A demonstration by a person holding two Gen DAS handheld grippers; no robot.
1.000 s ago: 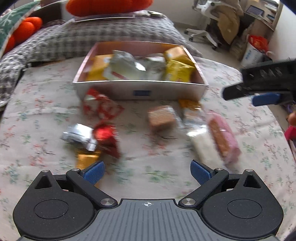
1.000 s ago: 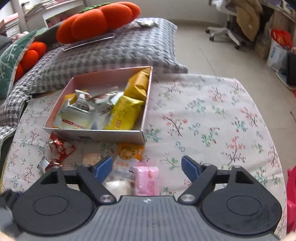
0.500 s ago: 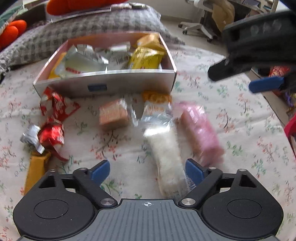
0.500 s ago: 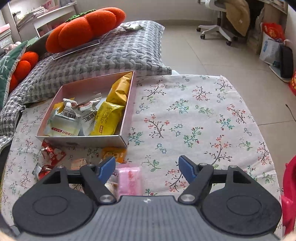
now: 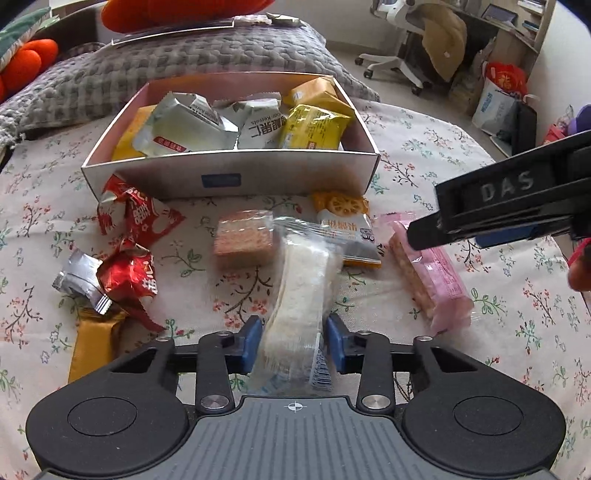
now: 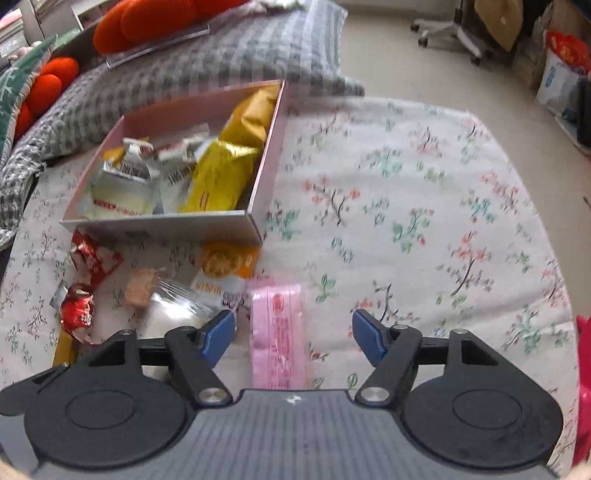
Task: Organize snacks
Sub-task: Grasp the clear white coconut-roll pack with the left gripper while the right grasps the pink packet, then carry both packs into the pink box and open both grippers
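Note:
An open box (image 5: 229, 175) on the floral cloth holds several snack packs. In front of it lie loose snacks: red wrappers (image 5: 136, 218), a brown cake (image 5: 245, 238), an orange-white pack (image 5: 345, 225) and a pink pack (image 5: 432, 277). My left gripper (image 5: 293, 341) is shut on a white rice-cake pack (image 5: 303, 295) at its near end. My right gripper (image 6: 293, 334) is open above the pink pack (image 6: 279, 332), which lies between its fingers; it also shows in the left wrist view (image 5: 517, 199).
A gold bar (image 5: 92, 343) lies at the near left beside a silver wrapper (image 5: 79, 278). Grey cushions (image 5: 166, 74) and orange plush (image 6: 155, 18) lie behind the box. An office chair (image 5: 406, 44) and bags (image 5: 498, 92) stand on the floor at right.
My left gripper has moved forward and closed on the white rice-cake pack. My right gripper has dropped lower and closer over the pink pack, staying open.

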